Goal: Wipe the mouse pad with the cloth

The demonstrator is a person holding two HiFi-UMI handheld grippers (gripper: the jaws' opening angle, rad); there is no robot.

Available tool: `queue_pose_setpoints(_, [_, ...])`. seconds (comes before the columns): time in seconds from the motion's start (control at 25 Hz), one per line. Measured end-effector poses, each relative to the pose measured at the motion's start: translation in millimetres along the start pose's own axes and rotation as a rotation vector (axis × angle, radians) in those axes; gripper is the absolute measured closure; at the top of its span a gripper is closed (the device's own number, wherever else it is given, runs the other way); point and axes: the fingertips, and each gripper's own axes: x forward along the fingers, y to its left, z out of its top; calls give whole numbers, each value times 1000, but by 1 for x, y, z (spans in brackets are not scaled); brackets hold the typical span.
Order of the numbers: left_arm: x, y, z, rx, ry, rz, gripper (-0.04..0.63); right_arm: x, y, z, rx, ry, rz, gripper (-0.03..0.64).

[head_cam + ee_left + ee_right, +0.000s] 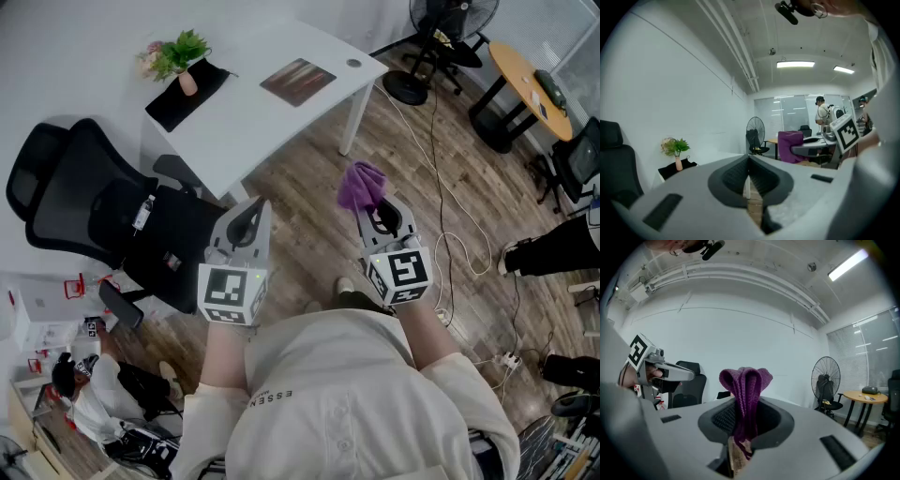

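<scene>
1. Cloth (361,185), purple and bunched, is pinched in the right hand-held gripper (378,211) above the wood floor (309,216).
2. Left hand-held gripper (246,225): jaws pressed together, empty.
3. Mouse pad (297,81) lies flat on the white counter (253,122), well apart from the cloth.

We get bright, even light from ceiling strip lights (795,64); shadows are soft; both gripper views bow and darken at their rims; the left gripper (748,159) looks blurred near its lens

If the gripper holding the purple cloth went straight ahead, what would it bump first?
Probably the white wall. The right gripper, jaws shut on the cloth, points level, seemingly above the table; depth is unclear.
</scene>
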Motion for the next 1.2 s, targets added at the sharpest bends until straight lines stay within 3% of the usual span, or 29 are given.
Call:
queue_pose_setpoints(0.76, [23, 18, -15, -15, 25, -13, 594, 22, -11, -10, 53, 6, -29, 531])
queue_pose_setpoints(1.2, [118, 31, -22, -22, 70, 63, 594, 105, -90, -32, 65, 35, 58, 531])
